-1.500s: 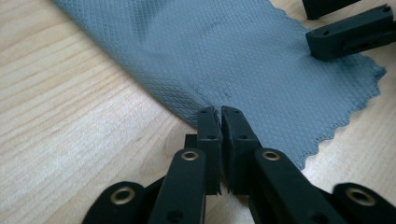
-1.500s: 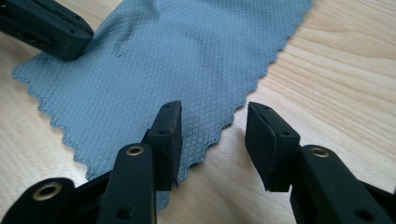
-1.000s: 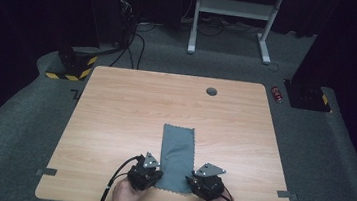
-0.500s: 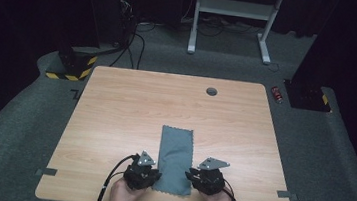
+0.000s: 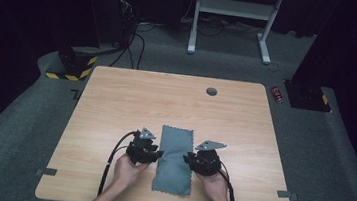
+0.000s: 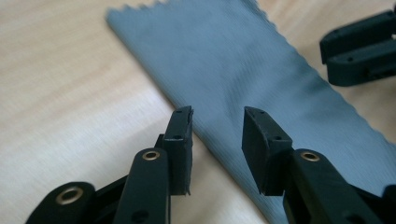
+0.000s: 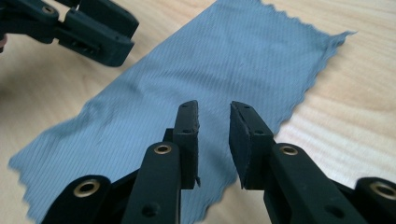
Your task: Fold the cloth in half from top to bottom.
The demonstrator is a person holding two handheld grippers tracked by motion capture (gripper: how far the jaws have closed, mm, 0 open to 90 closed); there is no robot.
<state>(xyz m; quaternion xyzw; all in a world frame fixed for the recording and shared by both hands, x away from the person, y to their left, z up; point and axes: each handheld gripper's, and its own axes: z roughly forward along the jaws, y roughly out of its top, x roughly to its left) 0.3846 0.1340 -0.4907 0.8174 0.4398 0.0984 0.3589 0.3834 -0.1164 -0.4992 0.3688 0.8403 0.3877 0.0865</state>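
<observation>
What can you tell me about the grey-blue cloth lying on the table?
The cloth is a grey-blue, finely ribbed fabric strip with zigzag-cut edges, looking folded into a long rectangle. It lies flat on the wooden table near the front edge, long side running away from the person, slightly rumpled. The left claw and right claw hover open at its sides, not gripping.

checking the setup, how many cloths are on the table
1: a grey-blue cloth with zigzag edges lies flat near the front edge of the wooden table, between the left gripper and the right gripper.
</observation>
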